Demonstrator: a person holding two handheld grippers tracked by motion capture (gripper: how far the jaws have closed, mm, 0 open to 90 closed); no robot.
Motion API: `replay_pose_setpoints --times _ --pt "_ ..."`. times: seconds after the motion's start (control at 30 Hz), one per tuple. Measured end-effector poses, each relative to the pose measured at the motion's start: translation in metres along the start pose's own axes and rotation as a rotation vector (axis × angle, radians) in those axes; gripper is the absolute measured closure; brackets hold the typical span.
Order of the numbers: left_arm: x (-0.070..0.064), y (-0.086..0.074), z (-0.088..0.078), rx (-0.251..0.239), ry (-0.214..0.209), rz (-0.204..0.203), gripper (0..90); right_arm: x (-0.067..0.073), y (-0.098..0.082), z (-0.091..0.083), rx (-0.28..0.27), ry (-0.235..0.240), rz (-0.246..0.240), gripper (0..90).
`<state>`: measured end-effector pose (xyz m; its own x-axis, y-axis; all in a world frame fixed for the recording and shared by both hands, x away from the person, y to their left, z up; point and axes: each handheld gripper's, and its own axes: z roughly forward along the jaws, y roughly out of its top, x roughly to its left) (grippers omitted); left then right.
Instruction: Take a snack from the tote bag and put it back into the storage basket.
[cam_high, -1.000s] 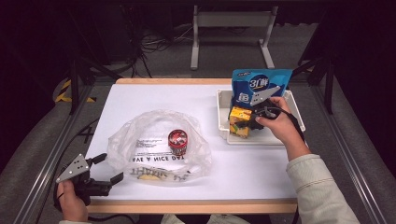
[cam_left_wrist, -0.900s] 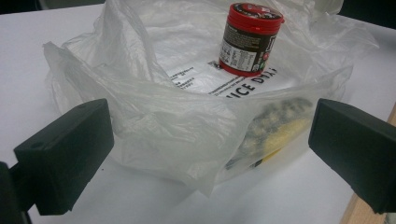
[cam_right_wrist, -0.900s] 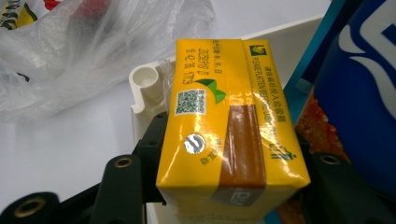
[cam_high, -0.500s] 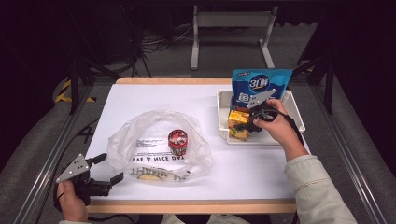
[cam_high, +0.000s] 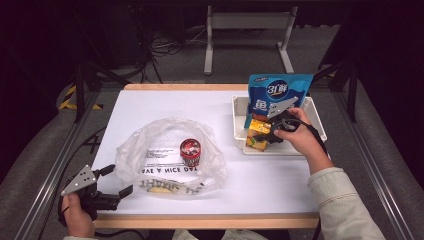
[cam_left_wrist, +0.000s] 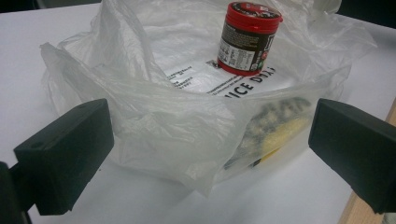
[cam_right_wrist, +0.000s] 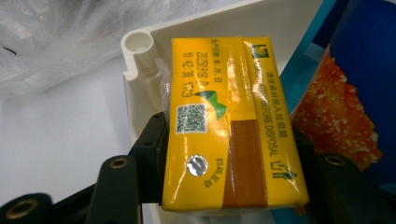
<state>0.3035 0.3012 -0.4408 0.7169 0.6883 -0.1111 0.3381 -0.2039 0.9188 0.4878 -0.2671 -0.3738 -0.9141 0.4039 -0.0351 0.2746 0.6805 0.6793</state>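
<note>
currently: right gripper (cam_high: 274, 131) clamps the yellow carton (cam_right_wrist: 231, 121) in the tray (cam_high: 239, 106).
next: lift clear, carry to the bag (cam_high: 150, 145); left gripper (cam_left_wrist: 205, 154) waits, jaws spread, holding nothing.

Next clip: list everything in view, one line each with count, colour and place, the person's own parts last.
juice carton: 1, yellow with brown stripe, in the tray, between the right tool's jaws.
snack pouch: 1, blue, standing in the tray behind the carton.
tray: 1, white, right side of the table.
plastic bag: 1, clear with black print, left of centre, mouth open.
jar: 1, dark with red lid, upright on the bag.
yellow packet: 1, yellow and dark, inside the bag at its near edge.
table: 1, white top, wooden edge.
metal stand: 1, grey, on the floor beyond the table.
left tool: 1, black, near-left table corner, jaws open toward the bag.
right tool: 1, black, at the carton; jaws have just been opening.
</note>
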Motion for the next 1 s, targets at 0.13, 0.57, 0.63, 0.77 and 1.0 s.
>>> replay_pose_setpoints --times 0.13,0.57,0.63,0.77,1.0 --pt "0.0 0.0 0.0 0.0 0.0 -0.003 0.6 0.004 0.003 -0.004 -0.028 -0.024 0.007 35.4" --pt "0.0 0.001 0.002 0.0 -0.004 -0.005 0.6 0.023 0.015 -0.035 -0.13 -0.106 0.006 34.1" --pt "0.0 0.001 0.002 0.001 -0.004 0.0 0.6 0.025 0.016 -0.037 -0.13 -0.11 0.002 35.6" --pt "0.0 0.001 0.003 0.001 -0.003 0.001 0.6 0.038 0.016 -0.048 -0.168 -0.125 0.001 50.3" --pt "-0.001 0.001 0.002 0.003 -0.014 0.004 0.6 0.056 0.01 -0.058 -0.246 -0.125 0.017 80.4"
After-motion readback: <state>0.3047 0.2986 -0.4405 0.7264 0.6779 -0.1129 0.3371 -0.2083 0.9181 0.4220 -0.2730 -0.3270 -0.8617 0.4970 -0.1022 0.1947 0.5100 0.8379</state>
